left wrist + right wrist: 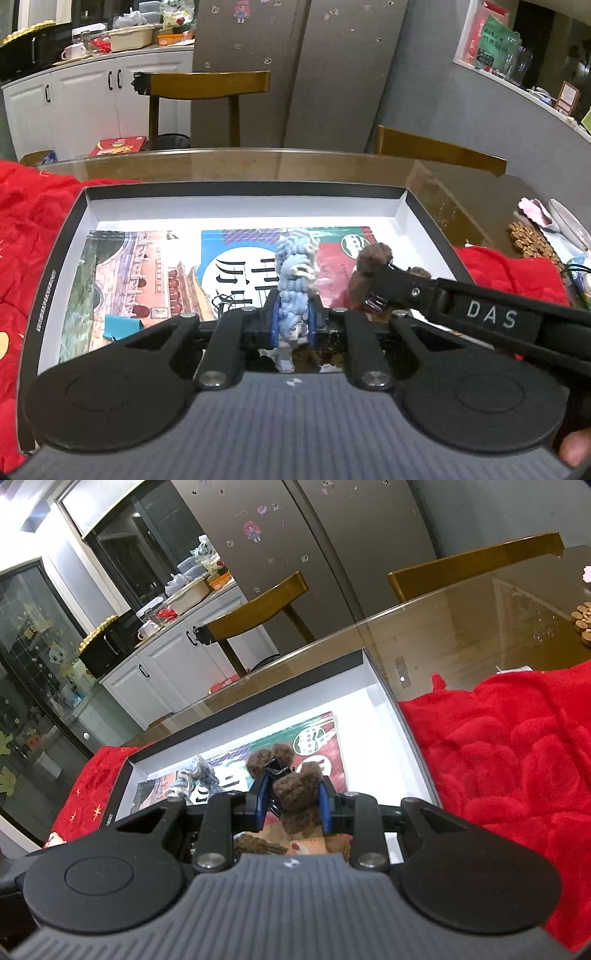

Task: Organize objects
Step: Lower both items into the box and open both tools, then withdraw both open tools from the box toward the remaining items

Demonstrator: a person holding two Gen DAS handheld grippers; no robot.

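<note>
Left claw [293, 325] clamped tight on a pale blue woolly scrunchie [295, 273], standing up between its blue pads, above the printed sheets in the shallow white-lined box [243, 206] just ahead. Right claw [291, 801] narrowed onto a brown fuzzy hair clip [295, 790], gripped between the pads, over the same box's right part, red blanket [498, 746] to its right on the table [461, 627].

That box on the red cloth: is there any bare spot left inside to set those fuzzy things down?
Yes. The box has a bare white strip along its far wall, beyond the printed packets, and another down its right wall. It is crowded near the front, where both jaws hold the blue fuzzy thing and brown one.
</note>
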